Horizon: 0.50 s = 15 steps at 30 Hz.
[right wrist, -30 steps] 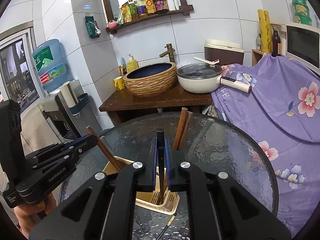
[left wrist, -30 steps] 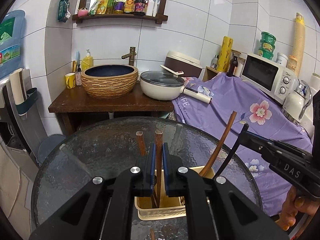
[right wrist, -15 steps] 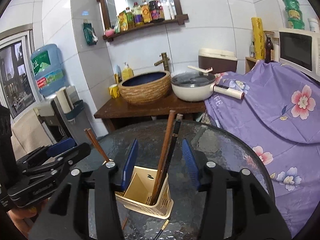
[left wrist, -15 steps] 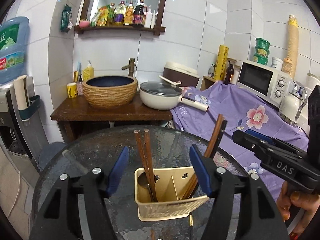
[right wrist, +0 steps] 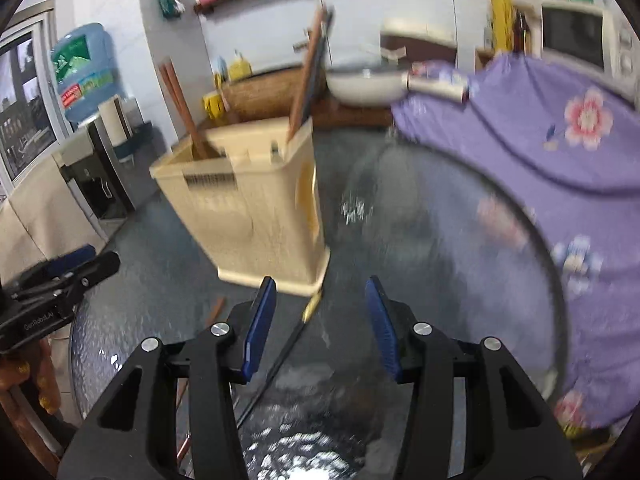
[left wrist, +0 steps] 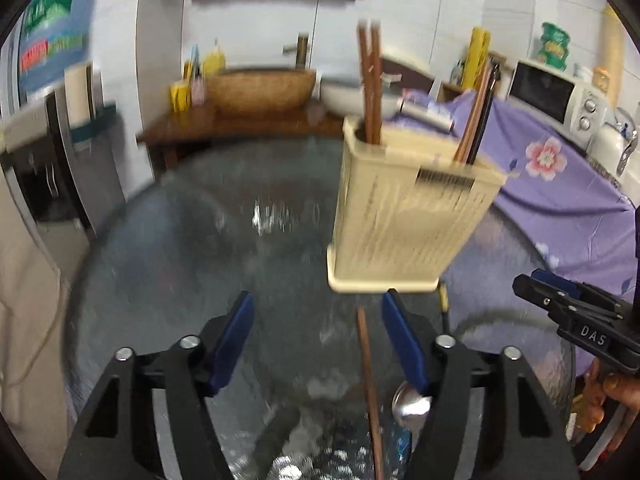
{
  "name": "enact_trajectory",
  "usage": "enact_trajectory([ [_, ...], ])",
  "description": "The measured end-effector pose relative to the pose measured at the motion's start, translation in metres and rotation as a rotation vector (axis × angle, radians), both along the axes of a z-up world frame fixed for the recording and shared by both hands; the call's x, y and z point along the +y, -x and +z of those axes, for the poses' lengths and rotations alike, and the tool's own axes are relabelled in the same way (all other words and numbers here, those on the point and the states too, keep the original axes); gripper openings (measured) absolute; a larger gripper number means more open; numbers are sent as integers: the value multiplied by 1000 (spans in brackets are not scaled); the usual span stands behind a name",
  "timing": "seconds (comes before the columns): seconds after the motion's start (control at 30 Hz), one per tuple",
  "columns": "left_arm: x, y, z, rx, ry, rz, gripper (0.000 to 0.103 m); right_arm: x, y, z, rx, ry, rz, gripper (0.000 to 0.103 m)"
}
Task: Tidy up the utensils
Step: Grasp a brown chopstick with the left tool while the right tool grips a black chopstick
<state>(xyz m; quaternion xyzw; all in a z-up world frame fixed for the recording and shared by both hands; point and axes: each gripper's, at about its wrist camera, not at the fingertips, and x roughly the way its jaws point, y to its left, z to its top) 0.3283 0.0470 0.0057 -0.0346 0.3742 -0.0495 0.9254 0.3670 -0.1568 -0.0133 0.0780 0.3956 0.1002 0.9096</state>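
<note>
Chopsticks (left wrist: 370, 84) stand in the beige utensil caddy (left wrist: 404, 216) on the glass table (left wrist: 180, 240). My left gripper (left wrist: 316, 344) hangs low over the glass w/ fingers (left wrist: 234, 340) spread wide, nothing held; right gripper (right wrist: 316, 324) same, fingers (right wrist: 260, 328) apart & empty. Caddy: two brown sticks in the left compartment, a brown + dark pair (left wrist: 478, 112) leaning in the right one. Left view shows a loose brown chopstick (left wrist: 370, 392) and a metal spoon (left wrist: 410, 406) on the glass betw. my fingers. Right view shows a black chopstick w/ gold tip (right wrist: 288, 348) lying by the caddy's base, plus my left gripper at frame left. Both views blurred.
</note>
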Motion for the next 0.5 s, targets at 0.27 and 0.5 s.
enact_trajectory([
  [0.27,-13,-10,-56,153,42,-19,40,19,-10,-52,123,-18,-72,47],
  [0.5,-29,-13,-59,156,8,-48,40,36,-27,-58,154,30,-89,43],
])
